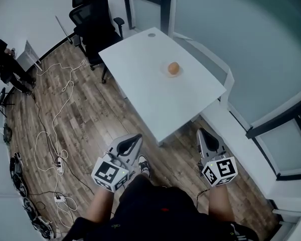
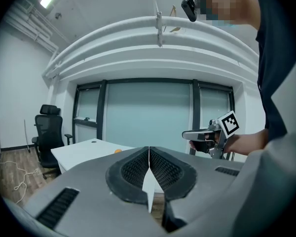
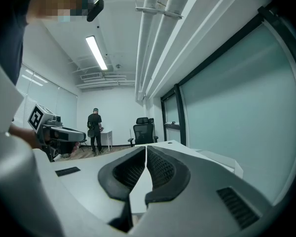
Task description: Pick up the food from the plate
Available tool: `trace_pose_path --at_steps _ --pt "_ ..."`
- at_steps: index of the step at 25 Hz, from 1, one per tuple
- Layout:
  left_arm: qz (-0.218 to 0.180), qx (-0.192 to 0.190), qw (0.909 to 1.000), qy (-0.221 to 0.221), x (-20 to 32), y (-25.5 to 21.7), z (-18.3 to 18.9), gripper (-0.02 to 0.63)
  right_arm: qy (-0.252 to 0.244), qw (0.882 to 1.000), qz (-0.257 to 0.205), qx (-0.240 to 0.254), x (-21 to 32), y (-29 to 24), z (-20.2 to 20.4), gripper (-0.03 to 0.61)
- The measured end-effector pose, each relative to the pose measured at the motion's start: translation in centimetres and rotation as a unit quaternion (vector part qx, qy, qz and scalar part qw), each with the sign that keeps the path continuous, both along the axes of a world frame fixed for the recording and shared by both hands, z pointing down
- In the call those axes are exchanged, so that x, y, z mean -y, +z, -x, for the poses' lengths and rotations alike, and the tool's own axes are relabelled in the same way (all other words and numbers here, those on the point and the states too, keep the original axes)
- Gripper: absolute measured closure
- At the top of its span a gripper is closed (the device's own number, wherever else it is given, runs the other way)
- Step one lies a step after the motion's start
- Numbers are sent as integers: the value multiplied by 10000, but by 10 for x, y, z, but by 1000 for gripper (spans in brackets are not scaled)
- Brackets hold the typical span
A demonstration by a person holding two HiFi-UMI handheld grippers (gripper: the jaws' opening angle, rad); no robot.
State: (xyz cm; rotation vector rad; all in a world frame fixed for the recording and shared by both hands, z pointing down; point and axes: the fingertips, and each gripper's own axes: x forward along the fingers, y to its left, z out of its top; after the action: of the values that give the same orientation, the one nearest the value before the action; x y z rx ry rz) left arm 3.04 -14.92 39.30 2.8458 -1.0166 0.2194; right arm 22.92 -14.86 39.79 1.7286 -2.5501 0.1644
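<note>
Table (image 1: 150, 92) stands corner-on to me, its near edge just ahead of both grippers. Bare top all round the plate (image 1: 166, 75), so there is room to come in from any side. The table's right edge runs close along a white ledge (image 1: 241, 139) under the glass wall (image 1: 251, 44), leaving a narrow strip there. The left side is open floor (image 1: 90, 119), with a chair (image 1: 95, 24) at the far corner. Loose cables (image 1: 55, 134) trail across the boards to my left. A person (image 1: 2, 59) stands at the far left, well apart.

Table top is smooth, matte white, rectangular with rounded corners. Floor is wood-look planks in mixed browns. Chair is black, high-backed, with armrests. Plate is small, round and pale, hardly darker than the table. Food (image 1: 173, 68) is a rounded orange-brown lump; it sits on the plate, toward the table's far right part.

Left gripper (image 1: 134, 138): grey shell with black ribbed pads. In the left gripper view the pads meet along one line with nothing between them. It hangs over the floor short of the near edge.

Right gripper (image 1: 203, 134): same build, jaws pressed together, empty. It hangs over the floor between the table's near corner and the ledge.

Both are well apart from the food, touching nothing.
</note>
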Motion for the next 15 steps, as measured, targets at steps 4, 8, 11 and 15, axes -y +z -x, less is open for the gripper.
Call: trace_pose_path --at_steps 4,8,11,15 --pt "13 141 9997 196 59 4 14 591 117 9998 63 -123 56 3 15 552" --pt "-29 98 9996 251 121 7 37 591 221 9986 0 -478 112 -1 34 551" --pt "-39 15 9995 302 164 11 49 591 249 9976 31 -648 147 0 43 551" --pt "14 -83 9994 331 205 17 58 591 377 9966 160 -721 186 7 51 551"
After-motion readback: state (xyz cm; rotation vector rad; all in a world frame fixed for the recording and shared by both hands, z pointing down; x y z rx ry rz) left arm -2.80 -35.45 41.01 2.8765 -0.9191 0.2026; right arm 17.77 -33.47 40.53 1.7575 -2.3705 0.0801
